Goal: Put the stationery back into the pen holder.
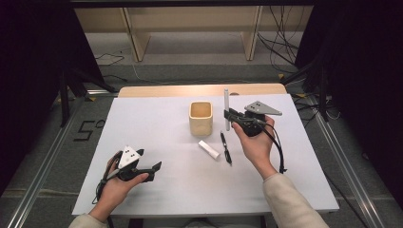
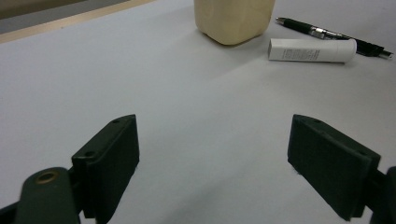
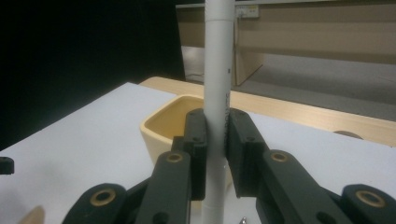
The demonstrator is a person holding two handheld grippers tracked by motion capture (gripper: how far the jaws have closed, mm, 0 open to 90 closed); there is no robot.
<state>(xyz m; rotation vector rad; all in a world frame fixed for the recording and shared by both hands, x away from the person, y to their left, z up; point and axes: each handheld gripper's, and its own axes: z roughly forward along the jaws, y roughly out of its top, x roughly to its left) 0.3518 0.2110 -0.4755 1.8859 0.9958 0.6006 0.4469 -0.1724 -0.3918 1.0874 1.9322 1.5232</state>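
Note:
A cream square cup [image 1: 200,118] stands upright at the middle of the white table [image 1: 157,142]. Just right of it my right gripper [image 1: 229,115] is shut on a white pen [image 1: 226,107], held upright above the table; in the right gripper view the white pen [image 3: 217,93] rises between the pads with the cup [image 3: 168,123] behind it. A black pen [image 1: 225,147] and a short white tube [image 1: 208,149] lie in front of the cup. My left gripper [image 1: 159,166] rests open at the table's near left. Its view has the cup [image 2: 233,18], tube [image 2: 312,50] and black pen [image 2: 327,33] ahead.
A wooden strip [image 1: 199,90] edges the table's far side. Beyond it stand a wooden frame [image 1: 190,28] and loose cables [image 1: 280,47] on the floor. Metal rails [image 1: 43,166] run along both sides of the table.

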